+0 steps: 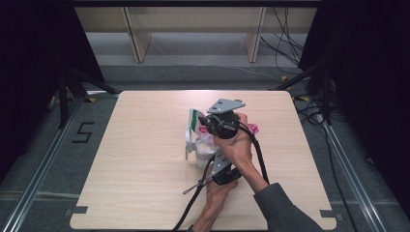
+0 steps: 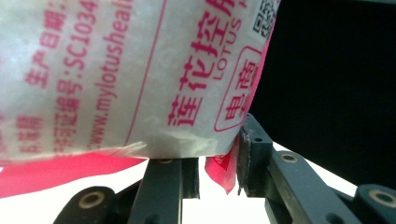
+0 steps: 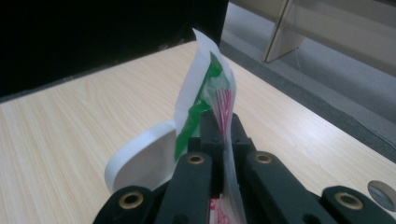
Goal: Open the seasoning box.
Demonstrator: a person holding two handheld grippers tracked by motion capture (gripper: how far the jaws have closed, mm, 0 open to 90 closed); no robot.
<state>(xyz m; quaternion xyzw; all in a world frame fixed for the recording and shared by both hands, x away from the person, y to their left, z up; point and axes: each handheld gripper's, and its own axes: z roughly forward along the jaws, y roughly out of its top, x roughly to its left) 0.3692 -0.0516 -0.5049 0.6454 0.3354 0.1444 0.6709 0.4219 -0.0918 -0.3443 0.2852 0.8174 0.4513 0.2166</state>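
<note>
A white plastic packet [image 1: 195, 117] with a green stripe and pink print stands up over the middle of the table. My right gripper [image 1: 205, 126] is shut on its edge; in the right gripper view the thin film [image 3: 205, 79] rises from between the closed jaws [image 3: 219, 123]. My left gripper [image 1: 212, 157] comes in from below, under the right hand. In the left gripper view the packet's printed face [image 2: 140, 70] is very close, and a pink corner sits pinched between the pads [image 2: 218, 163]. The two forearms cross.
A white cup-like container [image 1: 203, 157] stands just below the packet, and its curved white rim [image 3: 140, 158] is beside my right jaws. A pink scrap [image 1: 253, 128] lies right of the hand. The wooden table [image 1: 145, 193] has bare room to the left.
</note>
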